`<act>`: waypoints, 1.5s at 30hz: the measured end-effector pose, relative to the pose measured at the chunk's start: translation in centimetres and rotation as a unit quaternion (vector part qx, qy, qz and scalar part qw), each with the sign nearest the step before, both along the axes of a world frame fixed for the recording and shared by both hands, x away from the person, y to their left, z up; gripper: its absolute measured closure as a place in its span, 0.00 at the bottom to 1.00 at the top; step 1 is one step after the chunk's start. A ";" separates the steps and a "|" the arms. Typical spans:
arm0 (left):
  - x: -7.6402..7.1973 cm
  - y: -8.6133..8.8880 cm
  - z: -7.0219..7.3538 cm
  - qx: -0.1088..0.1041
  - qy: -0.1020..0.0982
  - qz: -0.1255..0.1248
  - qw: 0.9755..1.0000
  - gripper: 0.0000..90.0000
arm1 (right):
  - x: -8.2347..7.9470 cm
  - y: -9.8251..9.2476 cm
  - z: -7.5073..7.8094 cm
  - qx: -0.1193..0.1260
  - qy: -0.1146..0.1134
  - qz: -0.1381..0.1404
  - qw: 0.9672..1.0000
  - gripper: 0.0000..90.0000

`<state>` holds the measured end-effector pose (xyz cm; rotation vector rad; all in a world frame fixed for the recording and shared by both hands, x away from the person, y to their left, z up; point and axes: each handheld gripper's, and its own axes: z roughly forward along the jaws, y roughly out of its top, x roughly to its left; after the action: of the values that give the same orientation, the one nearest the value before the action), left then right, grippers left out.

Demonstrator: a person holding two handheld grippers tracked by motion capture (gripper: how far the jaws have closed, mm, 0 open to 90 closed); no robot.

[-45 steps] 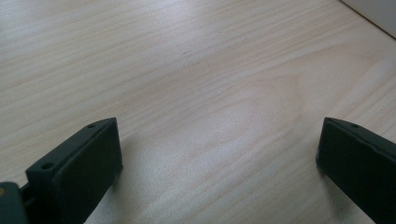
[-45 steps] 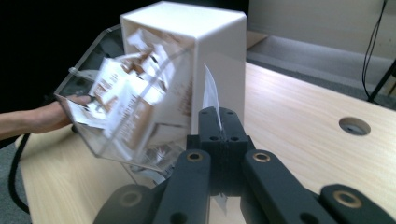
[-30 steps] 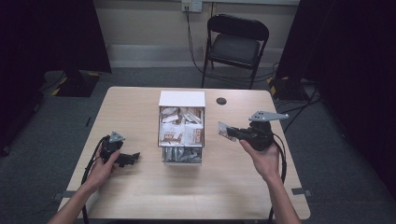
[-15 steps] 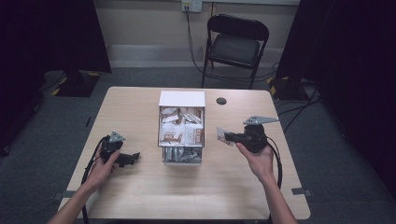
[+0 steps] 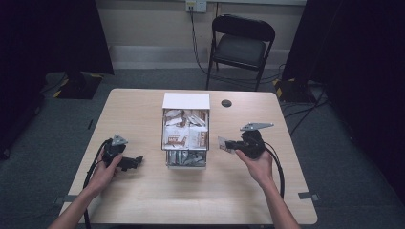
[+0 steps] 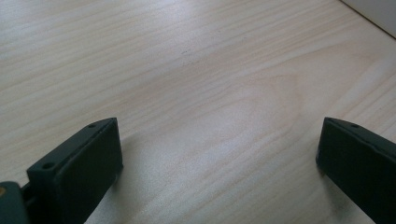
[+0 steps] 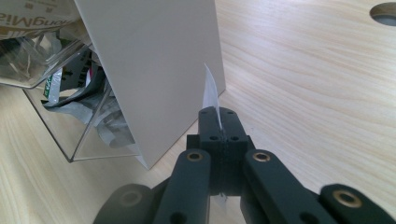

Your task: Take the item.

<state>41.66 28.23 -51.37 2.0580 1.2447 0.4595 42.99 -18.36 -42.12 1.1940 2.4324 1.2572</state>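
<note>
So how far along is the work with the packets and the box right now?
Done: one thin white packet is out of the box and pinched in the shut right gripper. In hand: it is held above the table, beside the white organizer box. Left: many packets still fill the box. The left gripper rests open on the table, holding nothing.
</note>
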 end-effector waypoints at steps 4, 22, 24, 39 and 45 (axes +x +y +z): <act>0.0 0.0 0.0 -0.001 0.000 0.001 1.000 0.00 | 0.3 0.4 -0.6 -0.003 0.006 0.003 1.000 1.00; 0.0 0.0 0.0 0.000 0.000 0.000 1.000 0.00 | 1.6 0.7 -4.6 -0.016 0.046 -0.010 0.999 1.00; 0.0 0.0 0.0 -0.001 0.000 0.001 1.000 0.00 | 1.7 1.0 -5.1 -0.020 0.048 -0.007 0.999 1.00; 0.0 0.0 0.0 -0.001 0.000 0.001 1.000 0.00 | 2.0 1.3 -6.7 -0.024 0.047 -0.023 0.998 1.00; 0.0 0.0 0.0 -0.001 0.000 0.000 1.000 0.00 | 2.1 1.4 -7.2 -0.037 0.042 -0.040 0.998 0.91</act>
<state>41.66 28.22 -51.37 2.0564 1.2455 0.4596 45.07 -16.96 -49.33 1.3352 2.4397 1.1070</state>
